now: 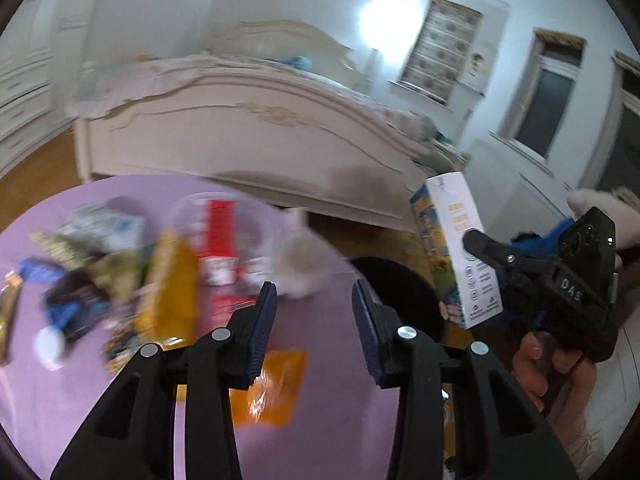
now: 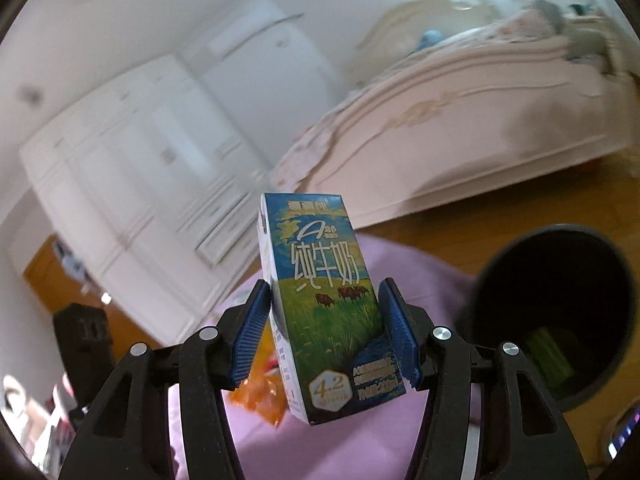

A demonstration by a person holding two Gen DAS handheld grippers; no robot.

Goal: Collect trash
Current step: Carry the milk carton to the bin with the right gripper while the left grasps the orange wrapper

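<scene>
Two grippers, left (image 1: 314, 308) and right (image 2: 322, 332). One milk carton (image 2: 324, 300). One black bin (image 2: 560, 308), with one green thing (image 2: 550, 354) lying in it (too dark to tell what). One round purple table (image 1: 336, 420). One orange wrapper (image 1: 276, 388) lies apart from the litter pile (image 1: 120, 276); the pile is too blurred to count, though one clear cup (image 1: 224, 232) and one yellow packet (image 1: 172, 288) stand out. One bed (image 1: 248, 136). One white wardrobe (image 2: 132, 184).
</scene>
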